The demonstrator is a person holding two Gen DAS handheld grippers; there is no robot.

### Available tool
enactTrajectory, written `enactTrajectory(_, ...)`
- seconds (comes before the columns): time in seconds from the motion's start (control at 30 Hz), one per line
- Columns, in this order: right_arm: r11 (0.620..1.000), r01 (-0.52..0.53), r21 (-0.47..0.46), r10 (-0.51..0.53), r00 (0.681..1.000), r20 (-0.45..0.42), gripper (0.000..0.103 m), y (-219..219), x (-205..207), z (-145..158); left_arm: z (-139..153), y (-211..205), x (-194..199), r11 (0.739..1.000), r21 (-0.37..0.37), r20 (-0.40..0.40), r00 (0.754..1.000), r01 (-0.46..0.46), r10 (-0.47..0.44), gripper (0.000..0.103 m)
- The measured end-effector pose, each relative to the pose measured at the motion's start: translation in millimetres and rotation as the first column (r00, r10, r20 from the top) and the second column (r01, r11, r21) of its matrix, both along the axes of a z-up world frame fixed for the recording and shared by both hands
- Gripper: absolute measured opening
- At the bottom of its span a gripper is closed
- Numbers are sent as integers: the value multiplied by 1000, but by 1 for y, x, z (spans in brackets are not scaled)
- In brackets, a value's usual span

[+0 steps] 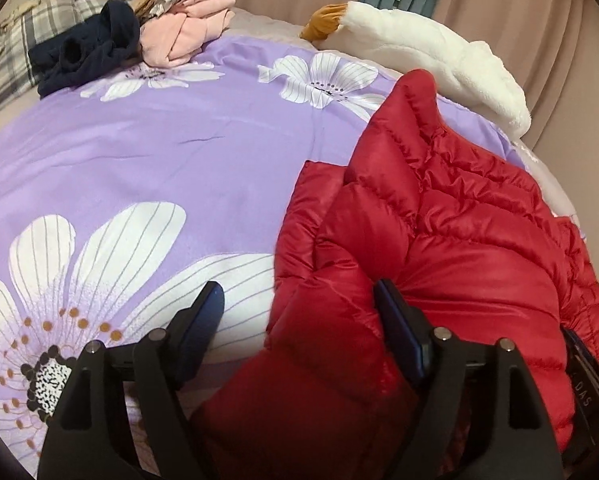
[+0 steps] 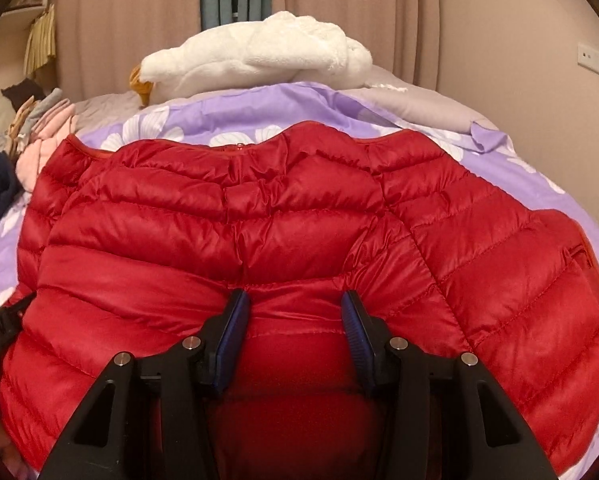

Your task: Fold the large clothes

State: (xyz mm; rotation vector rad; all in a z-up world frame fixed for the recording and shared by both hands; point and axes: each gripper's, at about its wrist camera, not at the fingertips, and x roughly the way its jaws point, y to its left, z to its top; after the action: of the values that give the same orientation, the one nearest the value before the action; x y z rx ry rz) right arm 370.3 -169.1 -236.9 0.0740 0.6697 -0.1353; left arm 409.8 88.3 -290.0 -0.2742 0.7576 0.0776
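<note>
Clearly the red puffer jacket (image 2: 299, 220) lies on the floral bedspread (image 1: 139, 160). Both left gripper (image 1: 299, 300) and right gripper (image 2: 295, 300) gape wide, seemingly gripping nothing; slippery, springy padding may escape and unfold.

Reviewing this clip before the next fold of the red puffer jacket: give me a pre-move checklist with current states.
1. Left gripper open: ok, fingers wide apart.
2. Left gripper over jacket edge: ok.
3. Right gripper open over the jacket: ok; fabric bulges between the fingers.
4. Fabric actually pinched: cannot tell.
5. Bedspread bare beside the jacket: ok.
6. Clothes pile and plush goose apart from the jacket: ok.
</note>
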Motion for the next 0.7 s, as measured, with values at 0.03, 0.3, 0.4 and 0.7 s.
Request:
enactTrajectory(0.03,1000,0,0,0,1000,2,47,0,0,0,0,-1,0,1000,1,-1,1000,-1,1,80)
enactTrajectory(0.3,1000,0,-2,0,1000,4,48,0,1,-1,-2,4,2,1000,-10,-1,1000,-1,1,80)
enactTrajectory(0.4,1000,-1,1,1,1000,5,48,0,0,-1,-2,4,2,1000,-12,-1,1000,-1,1,80)
enactTrajectory(0.7,1000,-1,4,1,1000,9,48,-1,0,0,1,8,-5,1000,-21,-35,999,-22,22,88)
